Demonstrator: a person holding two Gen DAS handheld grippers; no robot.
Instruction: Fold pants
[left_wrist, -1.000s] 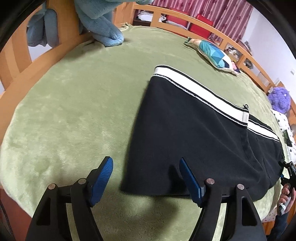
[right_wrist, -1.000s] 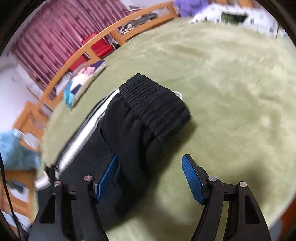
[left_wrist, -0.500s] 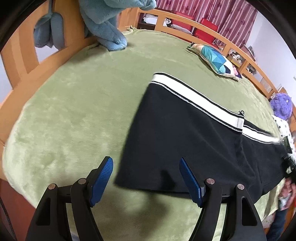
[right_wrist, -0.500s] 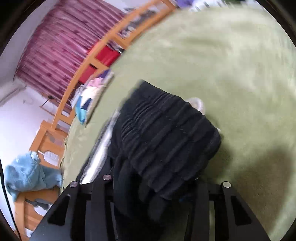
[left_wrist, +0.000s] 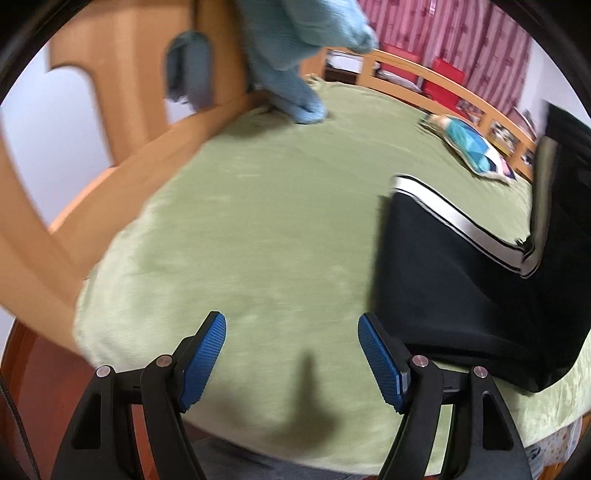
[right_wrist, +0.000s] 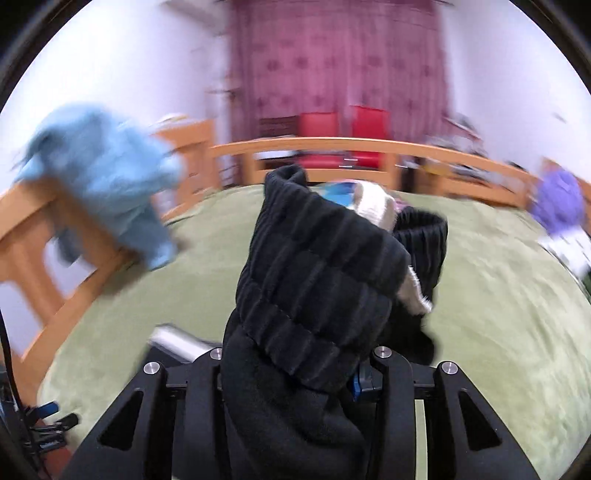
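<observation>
Black pants (left_wrist: 443, 280) with a white side stripe lie on the green bed cover (left_wrist: 258, 240), at the right of the left wrist view; their far end is lifted up at the right edge. My left gripper (left_wrist: 291, 356) is open and empty, over bare cover just left of the pants' near corner. My right gripper (right_wrist: 295, 380) is shut on the pants' ribbed black waistband (right_wrist: 317, 280) and holds it raised above the bed, with the pale inner lining showing. Its fingertips are hidden by the cloth.
A light blue garment (left_wrist: 295, 55) hangs over the wooden bed frame (left_wrist: 122, 110) at the far left. A colourful cushion (left_wrist: 469, 147) lies at the far side. A purple plush toy (right_wrist: 557, 199) sits at the right. Red chairs (right_wrist: 343, 136) and curtains stand behind.
My right gripper closed on the waistband and lifted it up off the bed, swinging to face the curtains. My left gripper shifted left, off the pants' edge.
</observation>
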